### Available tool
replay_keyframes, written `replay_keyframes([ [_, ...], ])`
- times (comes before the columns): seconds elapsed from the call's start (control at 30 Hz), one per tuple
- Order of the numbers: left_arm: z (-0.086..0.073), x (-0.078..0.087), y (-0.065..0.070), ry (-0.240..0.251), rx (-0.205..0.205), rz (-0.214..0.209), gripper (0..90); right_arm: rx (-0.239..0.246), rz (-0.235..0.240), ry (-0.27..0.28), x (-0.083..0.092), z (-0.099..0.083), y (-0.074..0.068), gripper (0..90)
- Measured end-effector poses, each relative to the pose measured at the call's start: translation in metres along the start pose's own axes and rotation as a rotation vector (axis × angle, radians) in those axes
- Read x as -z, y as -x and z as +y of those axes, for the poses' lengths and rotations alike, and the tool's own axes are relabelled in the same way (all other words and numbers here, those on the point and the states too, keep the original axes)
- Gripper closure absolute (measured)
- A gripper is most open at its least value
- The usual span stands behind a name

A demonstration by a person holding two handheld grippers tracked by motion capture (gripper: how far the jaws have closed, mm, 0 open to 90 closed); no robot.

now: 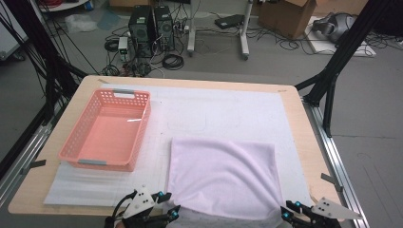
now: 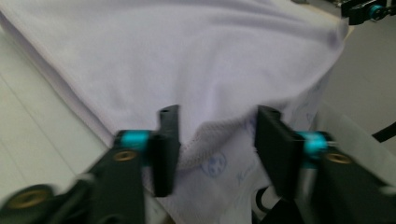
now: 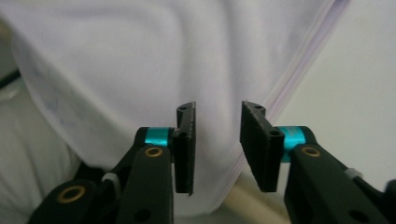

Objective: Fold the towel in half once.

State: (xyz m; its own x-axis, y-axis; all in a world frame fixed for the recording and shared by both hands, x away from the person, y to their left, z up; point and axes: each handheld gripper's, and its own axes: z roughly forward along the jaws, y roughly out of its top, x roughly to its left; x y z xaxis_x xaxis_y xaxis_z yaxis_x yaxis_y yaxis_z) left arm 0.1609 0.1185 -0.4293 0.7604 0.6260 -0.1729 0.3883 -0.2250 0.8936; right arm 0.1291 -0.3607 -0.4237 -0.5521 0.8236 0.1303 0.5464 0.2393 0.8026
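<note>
- Left gripper [image 1: 167, 205] body cut off by the high view's bottom edge.
- Right gripper [image 1: 287, 212] likewise cut off there.
- Cloth [image 2: 196, 65] near edge blurred between the left gripper's jaws; its printed marks unreadable.

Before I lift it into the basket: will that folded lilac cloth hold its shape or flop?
The lilac cloth will probably flop: its surface lies in soft ripples and its near edge droops over the table edge. It looks thin and light. Its layered folds may slide apart if lifted by one corner.
</note>
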Motion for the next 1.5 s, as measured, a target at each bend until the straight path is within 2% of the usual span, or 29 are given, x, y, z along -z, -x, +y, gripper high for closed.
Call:
replay_keyframes([
  [0.1, 0.011, 0.002, -0.009, 0.048, 0.031, 0.018, 38.7, -0.035, -0.037, 0.079, 0.000, 0.010, 0.008, 61.6],
  [0.17, 0.015, -0.001, -0.017, 0.048, 0.044, 0.046, 38.8, -0.048, -0.073, 0.101, -0.006, 0.017, 0.014, 62.8],
  [0.3, 0.016, -0.008, -0.030, 0.033, 0.082, 0.090, 39.2, -0.051, -0.126, 0.064, -0.036, 0.029, 0.025, 72.5],
  [0.4, 0.017, -0.013, -0.037, 0.030, 0.097, 0.106, 39.7, 0.006, -0.150, 0.032, -0.060, 0.040, 0.029, 87.4],
  [0.43, 0.017, -0.014, -0.039, 0.030, 0.094, 0.105, 39.9, 0.019, -0.147, 0.027, -0.069, 0.045, 0.031, 88.9],
  [0.5, 0.019, -0.017, -0.043, 0.029, 0.103, 0.111, 40.2, 0.037, -0.173, 0.022, -0.083, 0.055, 0.034, 87.1],
  [0.67, 0.023, -0.026, -0.059, 0.016, 0.117, 0.113, 40.4, 0.011, -0.179, -0.015, -0.120, 0.082, 0.049, 80.0],
  [0.8, 0.027, -0.037, -0.072, 0.000, 0.127, 0.120, 40.4, -0.023, -0.201, -0.064, -0.144, 0.086, 0.065, 79.9],
  [0.83, 0.028, -0.039, -0.074, -0.002, 0.126, 0.119, 40.4, -0.030, -0.205, -0.042, -0.146, 0.085, 0.070, 80.3],
  [0.87, 0.029, -0.042, -0.077, -0.003, 0.131, 0.119, 40.4, -0.031, -0.229, -0.040, -0.147, 0.085, 0.072, 80.4],
  [0.93, 0.032, -0.049, -0.082, -0.008, 0.132, 0.119, 40.4, 0.004, -0.326, -0.050, -0.146, 0.086, 0.079, 81.2],
  [1.0, 0.036, -0.055, -0.088, -0.017, 0.127, 0.125, 40.4, -0.031, -0.325, -0.040, -0.145, 0.086, 0.086, 82.5],
  [1.07, 0.039, -0.062, -0.094, -0.022, 0.135, 0.127, 40.3, -0.012, -0.366, -0.044, -0.143, 0.088, 0.090, 75.4],
  [1.1, 0.041, -0.066, -0.097, -0.026, 0.136, 0.128, 40.2, -0.029, -0.359, -0.031, -0.140, 0.088, 0.091, 71.9],
  [1.2, 0.045, -0.079, -0.106, -0.037, 0.149, 0.149, 40.1, -0.082, -0.272, 0.037, -0.127, 0.085, 0.099, 64.8],
  [1.27, 0.049, -0.089, -0.112, -0.058, 0.159, 0.175, 40.1, -0.097, -0.252, 0.041, -0.122, 0.083, 0.102, 57.0],
  [1.37, 0.052, -0.102, -0.119, -0.076, 0.170, 0.216, 40.1, -0.134, -0.224, 0.038, -0.122, 0.082, 0.107, 50.0],
  [1.4, 0.051, -0.106, -0.121, -0.069, 0.183, 0.237, 40.1, -0.138, -0.213, 0.035, -0.123, 0.081, 0.108, 48.9],
  [1.43, 0.049, -0.108, -0.124, -0.084, 0.197, 0.248, 39.9, -0.137, -0.195, 0.025, -0.125, 0.081, 0.107, 48.4],
  [1.5, 0.049, -0.108, -0.128, -0.092, 0.246, 0.261, 39.4, -0.118, -0.178, 0.010, -0.128, 0.082, 0.104, 46.4],
])
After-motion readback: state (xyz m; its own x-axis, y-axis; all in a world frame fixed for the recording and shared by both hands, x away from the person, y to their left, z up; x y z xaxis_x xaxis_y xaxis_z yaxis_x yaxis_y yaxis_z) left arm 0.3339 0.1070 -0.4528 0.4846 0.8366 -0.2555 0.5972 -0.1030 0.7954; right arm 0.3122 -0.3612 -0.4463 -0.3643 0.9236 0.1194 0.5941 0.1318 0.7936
